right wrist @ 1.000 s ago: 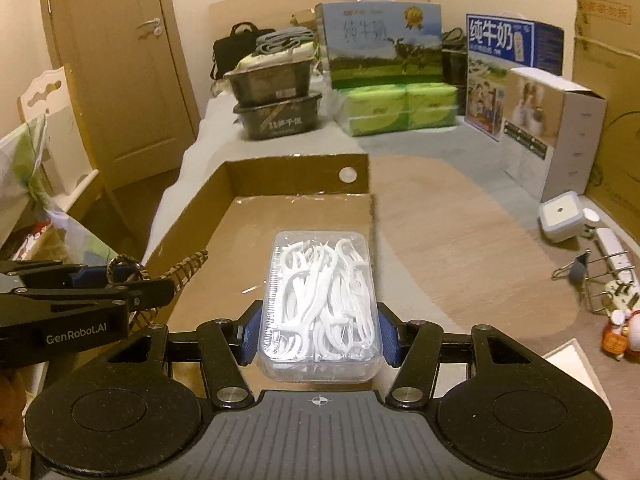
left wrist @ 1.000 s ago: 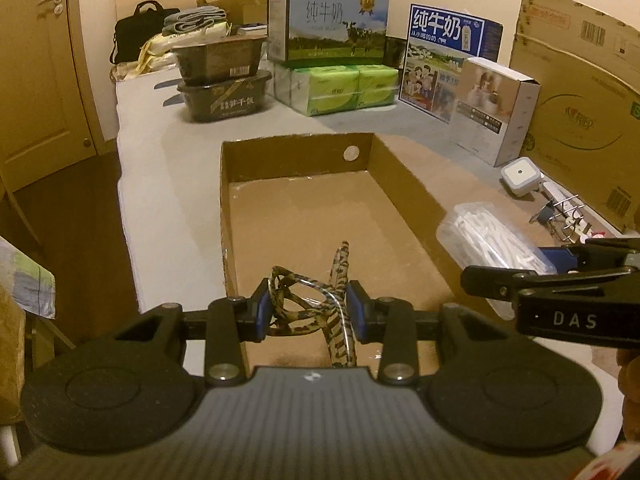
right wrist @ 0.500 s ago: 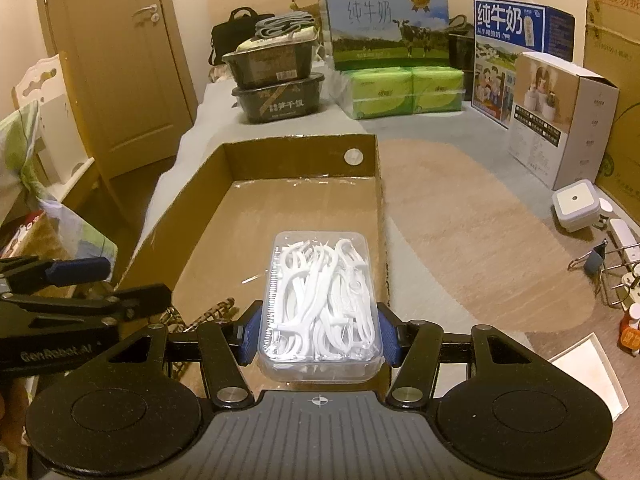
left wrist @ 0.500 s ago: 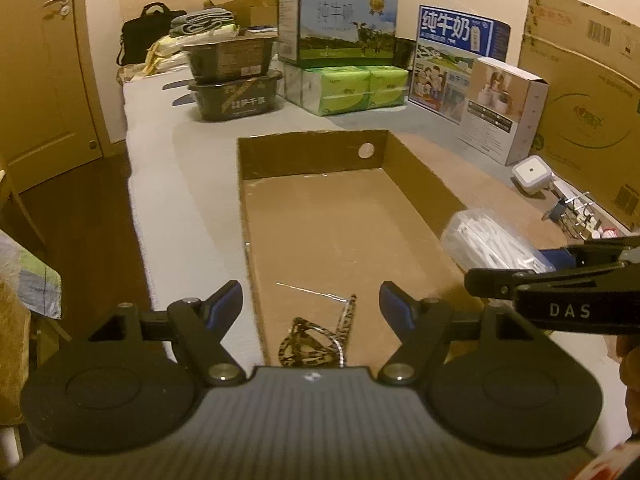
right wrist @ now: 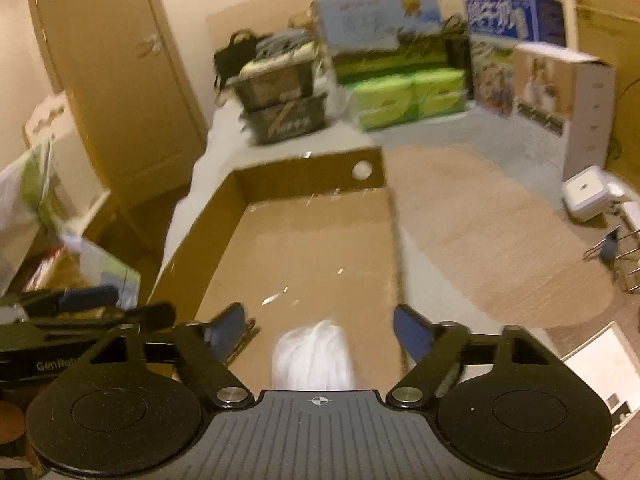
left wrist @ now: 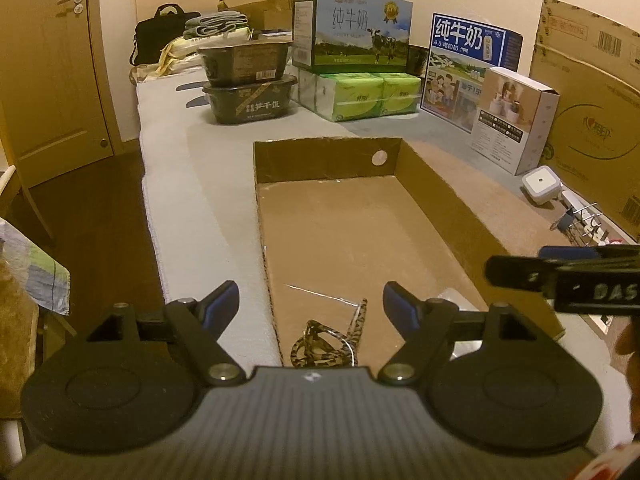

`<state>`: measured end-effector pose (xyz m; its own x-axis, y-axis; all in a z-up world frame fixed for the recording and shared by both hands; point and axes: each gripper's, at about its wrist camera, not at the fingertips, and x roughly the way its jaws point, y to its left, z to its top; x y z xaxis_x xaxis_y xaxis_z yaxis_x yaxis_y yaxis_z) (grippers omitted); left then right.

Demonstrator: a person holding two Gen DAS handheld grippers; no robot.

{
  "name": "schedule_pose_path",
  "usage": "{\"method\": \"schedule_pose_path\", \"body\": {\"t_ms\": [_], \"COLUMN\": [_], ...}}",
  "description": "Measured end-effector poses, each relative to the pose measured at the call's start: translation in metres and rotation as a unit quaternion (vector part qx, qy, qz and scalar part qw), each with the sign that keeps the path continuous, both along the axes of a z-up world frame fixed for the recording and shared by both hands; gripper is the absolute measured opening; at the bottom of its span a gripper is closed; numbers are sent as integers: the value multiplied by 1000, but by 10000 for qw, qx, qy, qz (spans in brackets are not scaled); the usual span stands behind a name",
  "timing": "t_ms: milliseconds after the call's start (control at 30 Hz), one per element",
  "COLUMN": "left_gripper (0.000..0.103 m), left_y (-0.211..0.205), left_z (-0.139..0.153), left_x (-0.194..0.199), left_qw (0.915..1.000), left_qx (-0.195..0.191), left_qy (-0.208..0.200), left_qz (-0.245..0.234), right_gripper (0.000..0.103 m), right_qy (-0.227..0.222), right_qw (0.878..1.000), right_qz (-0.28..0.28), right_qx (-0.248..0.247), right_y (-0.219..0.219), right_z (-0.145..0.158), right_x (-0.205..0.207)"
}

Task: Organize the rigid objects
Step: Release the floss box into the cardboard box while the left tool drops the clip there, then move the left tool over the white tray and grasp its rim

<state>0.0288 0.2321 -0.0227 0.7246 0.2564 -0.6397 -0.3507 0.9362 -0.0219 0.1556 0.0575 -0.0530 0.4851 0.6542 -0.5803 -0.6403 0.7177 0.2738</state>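
Note:
A shallow cardboard tray (left wrist: 328, 160) lies on the grey surface; it also shows in the right wrist view (right wrist: 308, 168). Leopard-print glasses (left wrist: 328, 340) lie on the tray floor at its near end, just below my open, empty left gripper (left wrist: 310, 306). My right gripper (right wrist: 320, 324) is open above the tray's near end. The clear box of white floss picks (right wrist: 314, 356) shows blurred between and below its fingers, free of them. The right gripper also shows side-on at the right of the left wrist view (left wrist: 560, 276).
Stacked black food tubs (left wrist: 248, 80), milk cartons (left wrist: 352, 30), green tissue packs (left wrist: 368, 94) and a white box (left wrist: 512, 120) stand behind the tray. A white cube (left wrist: 540, 184) and wire clips (left wrist: 576, 220) lie to the right. A door (left wrist: 52, 60) is at left.
My left gripper opened and let the glasses drop into the tray, then drew back. My right gripper opened and released the floss pick box over the tray's near end.

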Motion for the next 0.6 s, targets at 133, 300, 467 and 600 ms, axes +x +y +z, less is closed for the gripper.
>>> {"method": "schedule_pose_path", "body": {"t_ms": [133, 300, 467, 600], "left_gripper": [77, 77, 78, 78], "left_y": [-5, -19, -40, -61], "left_z": [1, 5, 11, 14], "left_x": [0, 2, 5, 8], "left_qw": [10000, 9998, 9989, 9976], "left_qx": [-12, -26, -54, -82], "left_qy": [-13, -75, -173, -202], "left_qz": [-33, -191, -424, -652], "right_gripper": [82, 82, 82, 82], "right_qy": [-163, -277, -295, -211], "right_qw": [9997, 9977, 9946, 9907], "right_qz": [-189, -564, -874, -1211], "right_qx": [-48, -254, -485, -588], "right_y": [-16, -44, -75, -104], "right_z": [8, 9, 5, 1], "right_x": [-6, -18, -32, -40]}}
